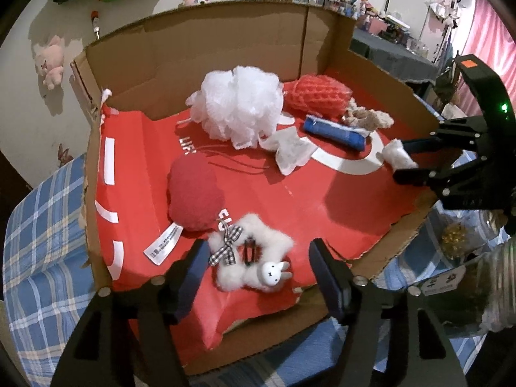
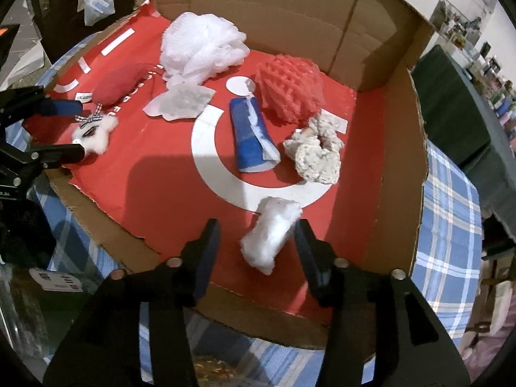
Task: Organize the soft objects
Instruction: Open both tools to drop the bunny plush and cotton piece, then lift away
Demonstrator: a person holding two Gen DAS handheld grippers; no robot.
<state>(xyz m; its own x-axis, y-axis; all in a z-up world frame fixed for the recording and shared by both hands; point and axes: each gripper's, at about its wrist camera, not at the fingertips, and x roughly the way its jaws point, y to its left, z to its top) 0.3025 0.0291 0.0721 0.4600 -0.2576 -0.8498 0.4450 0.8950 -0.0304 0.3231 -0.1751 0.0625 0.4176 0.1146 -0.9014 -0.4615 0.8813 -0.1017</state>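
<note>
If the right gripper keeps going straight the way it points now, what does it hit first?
Most likely the white cotton wad, which lies between the open fingers of the right gripper, seemingly untouched. Beyond it is the red liner of the cardboard box; depth is uncertain.

L claw open round fluffy star clip.

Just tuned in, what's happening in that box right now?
A person works two handheld grippers over a cardboard tray lined in red. The right gripper stands open around a white cotton wad; the left gripper stands open around a fluffy white star clip. Both lie on the liner, apparently unpinched.
</note>
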